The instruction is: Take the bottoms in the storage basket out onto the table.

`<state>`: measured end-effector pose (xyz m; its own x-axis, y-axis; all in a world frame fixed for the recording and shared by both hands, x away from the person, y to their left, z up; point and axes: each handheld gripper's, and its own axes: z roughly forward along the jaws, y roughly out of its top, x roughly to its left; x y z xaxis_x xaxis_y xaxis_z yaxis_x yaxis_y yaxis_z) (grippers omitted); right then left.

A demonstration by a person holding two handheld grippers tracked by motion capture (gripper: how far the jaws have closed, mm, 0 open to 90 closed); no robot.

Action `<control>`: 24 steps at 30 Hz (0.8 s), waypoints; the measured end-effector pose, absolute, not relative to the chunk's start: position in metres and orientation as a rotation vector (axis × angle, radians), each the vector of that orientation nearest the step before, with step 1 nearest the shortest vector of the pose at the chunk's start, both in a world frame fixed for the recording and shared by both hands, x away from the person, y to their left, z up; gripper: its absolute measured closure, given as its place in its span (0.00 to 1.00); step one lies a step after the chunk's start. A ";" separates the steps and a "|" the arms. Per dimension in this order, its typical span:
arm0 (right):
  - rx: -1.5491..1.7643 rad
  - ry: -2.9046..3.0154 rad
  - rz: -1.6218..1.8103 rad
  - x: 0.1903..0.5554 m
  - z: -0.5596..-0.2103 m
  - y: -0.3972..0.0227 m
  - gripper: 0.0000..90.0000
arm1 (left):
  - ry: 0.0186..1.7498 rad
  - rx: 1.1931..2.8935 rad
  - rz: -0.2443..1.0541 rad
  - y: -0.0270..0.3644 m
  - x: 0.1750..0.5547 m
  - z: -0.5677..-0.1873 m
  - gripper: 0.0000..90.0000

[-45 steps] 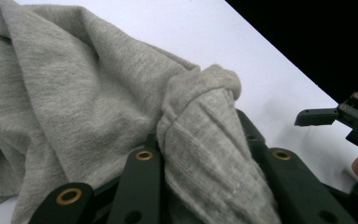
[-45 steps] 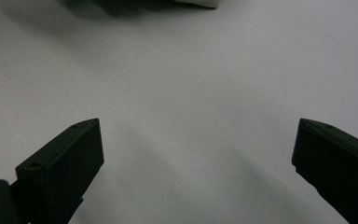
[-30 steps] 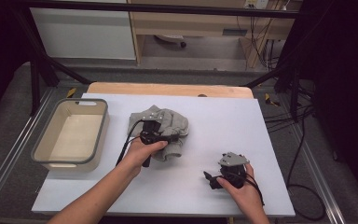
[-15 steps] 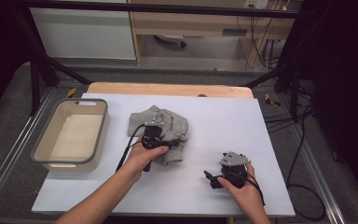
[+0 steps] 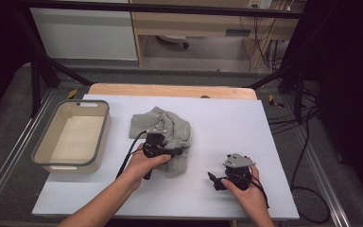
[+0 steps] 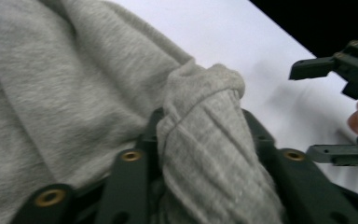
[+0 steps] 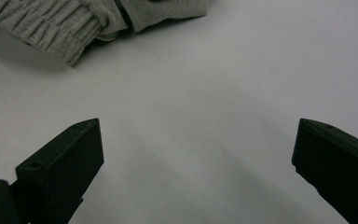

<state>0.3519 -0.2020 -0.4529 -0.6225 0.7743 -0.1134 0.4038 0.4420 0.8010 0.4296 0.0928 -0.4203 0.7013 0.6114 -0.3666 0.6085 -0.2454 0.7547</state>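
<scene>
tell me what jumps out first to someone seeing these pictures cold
The crumpled grey garment in the middle of the white table draws the eye, with the left tool at its near edge; its jaws have just been opening, with a ribbed fold of the cloth between them. The beige bin stands at the table's left side, and the right tool rests open on the bare table at the near right.

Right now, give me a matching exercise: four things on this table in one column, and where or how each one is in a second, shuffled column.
1. beige plastic tub
2. grey sweatshirt
3. left gripper
4. right gripper

a. cuff lying between its jaws, which have just been opening
b. bunched mid-table
c. jaws wide apart over bare white tabletop
d. at the table's left edge, nothing inside

Pairs: 1-d, 2-b, 3-a, 4-c
</scene>
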 end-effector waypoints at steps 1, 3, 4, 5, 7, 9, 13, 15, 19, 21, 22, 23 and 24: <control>0.990 2.228 1.053 0.352 -0.453 -0.202 0.03 | 0.944 1.918 0.015 0.094 0.428 -0.416 0.58; 0.989 2.229 1.051 0.352 -0.453 -0.202 0.03 | 0.944 1.909 0.013 0.095 0.427 -0.414 0.53; 0.988 2.229 1.050 0.352 -0.453 -0.202 0.03 | 0.942 1.900 0.007 0.096 0.427 -0.412 0.48; 0.990 2.228 1.052 0.352 -0.453 -0.202 0.03 | 0.945 1.887 0.002 0.098 0.426 -0.410 0.45; 0.993 2.222 1.058 0.352 -0.452 -0.202 0.03 | 0.939 1.871 0.026 0.100 0.425 -0.407 0.39; 0.989 2.220 1.056 0.352 -0.452 -0.203 0.03 | 0.942 1.849 0.030 0.101 0.423 -0.404 0.35; 0.986 2.218 1.054 0.350 -0.451 -0.202 0.03 | 0.924 1.860 0.092 0.099 0.419 -0.397 0.23; 0.984 2.218 1.052 0.350 -0.451 -0.202 0.03 | 0.920 1.851 0.091 0.100 0.419 -0.394 0.20; 0.985 2.218 1.049 0.350 -0.451 -0.202 0.03 | 0.910 1.860 0.129 0.102 0.421 -0.386 0.13; 0.985 2.219 1.049 0.350 -0.451 -0.202 0.03 | 0.909 1.862 0.131 0.103 0.421 -0.384 0.12; 0.980 2.218 1.043 0.350 -0.451 -0.202 0.03 | 0.914 1.851 0.127 0.106 0.422 -0.380 0.11; 0.980 2.218 1.043 0.350 -0.451 -0.202 0.03 | 0.914 1.851 0.127 0.106 0.422 -0.380 0.11; 0.980 2.220 1.043 0.350 -0.450 -0.202 0.03 | 0.911 1.848 0.136 0.108 0.423 -0.378 0.11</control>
<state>0.3497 -0.2017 -0.4504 -0.6187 0.7751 -0.1284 0.3960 0.4489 0.8010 0.4226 0.1075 -0.3785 0.7066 0.6400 -0.3019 0.5242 -0.1869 0.8308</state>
